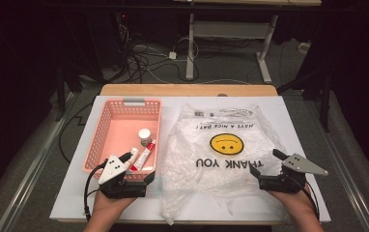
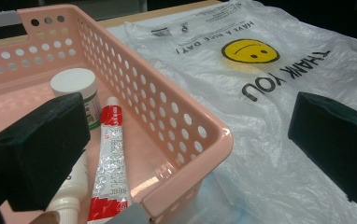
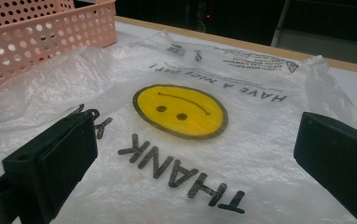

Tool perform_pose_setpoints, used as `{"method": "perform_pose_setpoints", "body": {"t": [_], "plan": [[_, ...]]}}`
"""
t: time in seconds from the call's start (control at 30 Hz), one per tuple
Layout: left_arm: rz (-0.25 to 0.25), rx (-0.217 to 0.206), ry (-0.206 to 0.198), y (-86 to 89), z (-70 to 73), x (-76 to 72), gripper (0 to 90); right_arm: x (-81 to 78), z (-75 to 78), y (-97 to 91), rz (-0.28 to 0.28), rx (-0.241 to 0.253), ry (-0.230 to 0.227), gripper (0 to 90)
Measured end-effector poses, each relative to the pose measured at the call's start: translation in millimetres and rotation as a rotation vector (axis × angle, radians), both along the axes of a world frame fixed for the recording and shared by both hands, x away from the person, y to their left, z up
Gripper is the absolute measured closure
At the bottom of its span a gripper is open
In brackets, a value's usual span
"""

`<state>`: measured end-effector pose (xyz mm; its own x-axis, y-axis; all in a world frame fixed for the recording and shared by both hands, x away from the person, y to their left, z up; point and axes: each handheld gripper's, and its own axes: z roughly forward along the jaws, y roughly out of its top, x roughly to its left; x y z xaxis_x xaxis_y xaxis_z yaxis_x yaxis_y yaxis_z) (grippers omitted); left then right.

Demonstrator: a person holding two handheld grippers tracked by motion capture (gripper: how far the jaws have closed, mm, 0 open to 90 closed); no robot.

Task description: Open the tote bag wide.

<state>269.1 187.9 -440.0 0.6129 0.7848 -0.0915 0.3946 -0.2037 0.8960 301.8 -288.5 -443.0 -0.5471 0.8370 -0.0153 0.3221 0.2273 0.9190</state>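
Note:
A pink perforated basket (image 1: 100, 128) (image 2: 167, 107) sits on the left of the white tabletop. It holds a white-capped jar (image 1: 144, 134) (image 2: 74, 83), a red and silver tube (image 1: 145, 155) (image 2: 111, 158) and a white tube (image 1: 132, 154) (image 2: 71, 186). Flat to its right lies a clear plastic bag (image 1: 226, 145) (image 3: 181, 112) printed with a yellow smiley and THANK YOU. My left gripper (image 1: 136, 167) (image 2: 186, 121) hangs open over the basket's near right corner, one jaw above the tubes. My right gripper (image 1: 266, 163) (image 3: 197, 126) is open over the bag's near right part.
The white table (image 1: 298, 125) has bare margins right of the bag and along the front edge. A wooden strip (image 1: 187, 90) runs along its far edge. Beyond that are floor cables (image 1: 144, 63) and white desk legs (image 1: 190, 48).

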Motion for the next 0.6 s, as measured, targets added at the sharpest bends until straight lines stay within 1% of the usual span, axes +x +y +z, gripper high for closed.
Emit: {"method": "perform_pose_setpoints", "body": {"t": [0.27, 0.33, 0.43, 0.47, 0.53, 0.57, 0.6], "plan": [[0.002, 0.004, -0.001, -0.5, 0.4, -0.2, 0.0, 2.6, -0.1, -11.8, -0.034, -0.001, 0.008, 0.2], [0.005, 0.014, 0.0, -0.8, 0.5, 0.0, 0.0, 3.3, 0.1, -15.6, -0.038, 0.006, 0.008, 0.2], [-0.01, 0.039, 0.008, -1.6, 1.9, 0.7, 0.0, 3.4, 0.2, -18.0, -0.046, 0.005, 0.01, 0.3], [-0.012, 0.041, 0.007, -1.3, 2.4, 0.4, 0.0, 3.7, 0.1, -19.9, -0.048, 0.003, 0.008, 0.2], [0.004, 0.045, -0.008, -0.8, 3.4, -0.9, 0.0, 4.0, -0.2, -22.4, -0.056, 0.003, 0.013, 0.2], [0.007, 0.042, -0.018, 0.0, 3.8, -1.7, 0.0, 4.3, -0.3, -23.7, -0.058, 0.002, 0.014, 0.2], [0.005, 0.04, -0.02, 0.9, 4.1, -1.8, 0.0, 4.9, -0.5, -25.2, -0.06, -0.002, 0.011, 0.2]]}}
